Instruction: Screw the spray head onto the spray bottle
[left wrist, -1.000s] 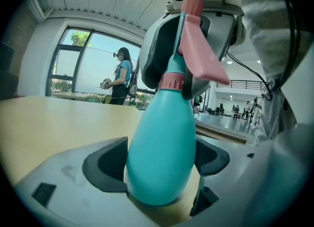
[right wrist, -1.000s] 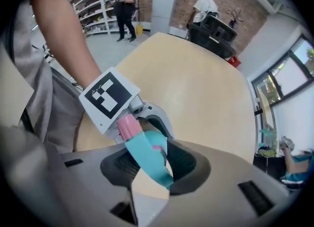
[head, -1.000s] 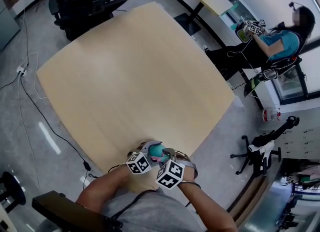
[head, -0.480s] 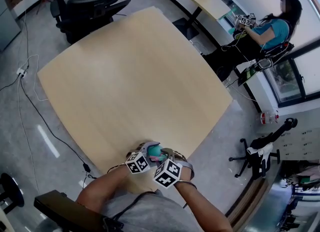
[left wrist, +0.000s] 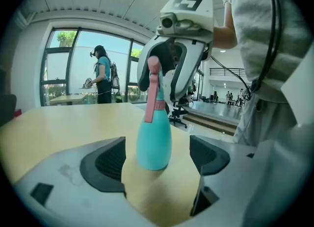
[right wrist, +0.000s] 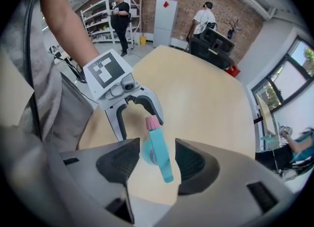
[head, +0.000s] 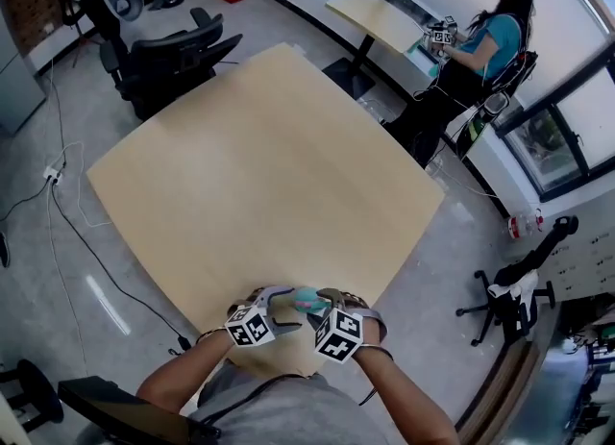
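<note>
A teal spray bottle (left wrist: pixel 153 140) stands upright on the wooden table (head: pixel 259 174), near its front edge, with the pink-and-teal spray head (left wrist: pixel 154 86) on top. My left gripper (left wrist: pixel 157 148) is open around the bottle's base, with a gap at each pad. My right gripper (right wrist: pixel 156 158) looks down on the spray head (right wrist: pixel 158 152) from above. Its jaws are opening, the head lies between them, and the pads stand clear of it. In the head view both grippers, left (head: pixel 279 305) and right (head: pixel 322 301), flank the bottle (head: pixel 306 297).
The table's front edge runs just under my hands. Black office chairs (head: pixel 178 54) stand beyond the far left corner. A person (head: pixel 485 35) sits at a second table (head: pixel 380 15) at the back right. Cables (head: pixel 67 232) trail on the floor at left.
The head view has tilted, so more of the room shows at the top. Both grippers stay at the bottle by the front edge; the left one's cube sits slightly lower and further left.
</note>
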Motion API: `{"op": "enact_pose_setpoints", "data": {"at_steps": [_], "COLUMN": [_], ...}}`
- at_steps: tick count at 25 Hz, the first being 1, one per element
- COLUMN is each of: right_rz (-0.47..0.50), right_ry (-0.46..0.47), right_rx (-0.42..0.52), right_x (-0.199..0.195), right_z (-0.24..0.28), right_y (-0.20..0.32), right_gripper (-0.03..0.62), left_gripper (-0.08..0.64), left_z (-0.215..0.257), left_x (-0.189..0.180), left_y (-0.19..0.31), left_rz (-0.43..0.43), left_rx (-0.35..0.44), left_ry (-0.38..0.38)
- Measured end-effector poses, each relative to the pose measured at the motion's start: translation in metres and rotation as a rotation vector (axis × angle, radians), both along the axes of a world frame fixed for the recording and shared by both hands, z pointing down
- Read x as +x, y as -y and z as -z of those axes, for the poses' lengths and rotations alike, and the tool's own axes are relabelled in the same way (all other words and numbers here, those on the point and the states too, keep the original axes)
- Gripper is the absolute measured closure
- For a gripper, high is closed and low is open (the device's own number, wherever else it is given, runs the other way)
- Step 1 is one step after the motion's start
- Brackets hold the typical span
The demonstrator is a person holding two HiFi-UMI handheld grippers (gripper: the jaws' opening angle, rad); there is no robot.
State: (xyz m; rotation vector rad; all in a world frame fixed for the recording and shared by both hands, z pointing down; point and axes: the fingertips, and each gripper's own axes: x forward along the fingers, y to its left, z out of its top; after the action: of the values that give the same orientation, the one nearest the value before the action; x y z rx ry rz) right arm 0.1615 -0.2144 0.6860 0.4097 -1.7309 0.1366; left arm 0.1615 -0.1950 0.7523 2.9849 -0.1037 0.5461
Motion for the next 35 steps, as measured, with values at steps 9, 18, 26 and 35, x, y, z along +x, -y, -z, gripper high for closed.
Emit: {"op": "enact_pose_setpoints", "data": {"at_steps": [9,18,26,35], "right_rz": [-0.349,-0.461,-0.298,-0.240], "right_ry": [0.368,0.941,1.129,1.165], "right_rx": [0.288,0.681,0.854,0.794], "right_x": [0.028,0.019,-0.003,0.010], "right_z": [0.124,0.288,0.378,0.379], "right_y": [0.024,-0.017,-0.101,-0.238], "right_gripper": [0.382,0.584,0.584,0.586], "left_gripper": [0.178,0.555,0.557,0.557], "left_z": [0.125,0.350,0.442,0.422], "left_x": [-0.085,-0.118,-0.142,-0.157], "left_y": [0.031,0.025,-0.040,-0.168], "left_rz": [0.258,0.456,0.522,0.643], "left_rx": [0.138,0.275,0.405,0.335], "left_ry": [-0.140,-0.527,-0.554,-0.501]}}
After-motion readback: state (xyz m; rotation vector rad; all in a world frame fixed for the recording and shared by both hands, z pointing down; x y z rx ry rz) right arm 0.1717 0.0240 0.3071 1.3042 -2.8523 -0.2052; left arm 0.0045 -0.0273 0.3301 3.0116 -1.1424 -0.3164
